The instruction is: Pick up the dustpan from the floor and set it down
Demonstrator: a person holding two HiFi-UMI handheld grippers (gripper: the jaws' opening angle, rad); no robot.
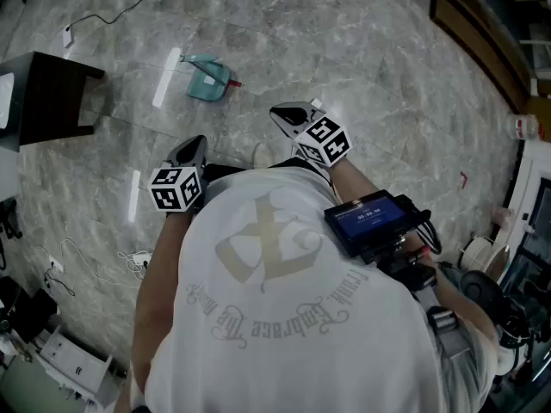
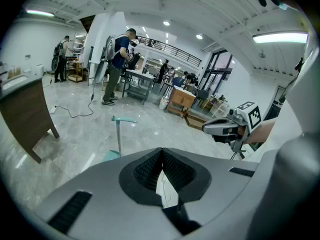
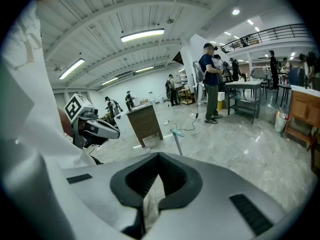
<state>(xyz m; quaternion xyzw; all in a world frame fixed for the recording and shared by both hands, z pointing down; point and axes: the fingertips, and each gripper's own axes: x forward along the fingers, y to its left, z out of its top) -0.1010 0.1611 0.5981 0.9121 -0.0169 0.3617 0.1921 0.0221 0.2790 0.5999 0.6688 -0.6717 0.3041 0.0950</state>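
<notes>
Grey marble floor [image 1: 362,84] runs through a big open workshop. Nearest, well short of the dustpan, the left tongs [image 1: 194,147] and right tongs [image 1: 288,114] are both pinched together with nothing in them. The teal dustpan [image 1: 209,80] stands on the floor ahead, its handle upright. Left of the dustpan sits a dark side table [image 1: 47,93]. To do this well, I'd close in, spread one pair of tongs before arriving, then clamp the handle squarely so the pan hangs steady.
</notes>
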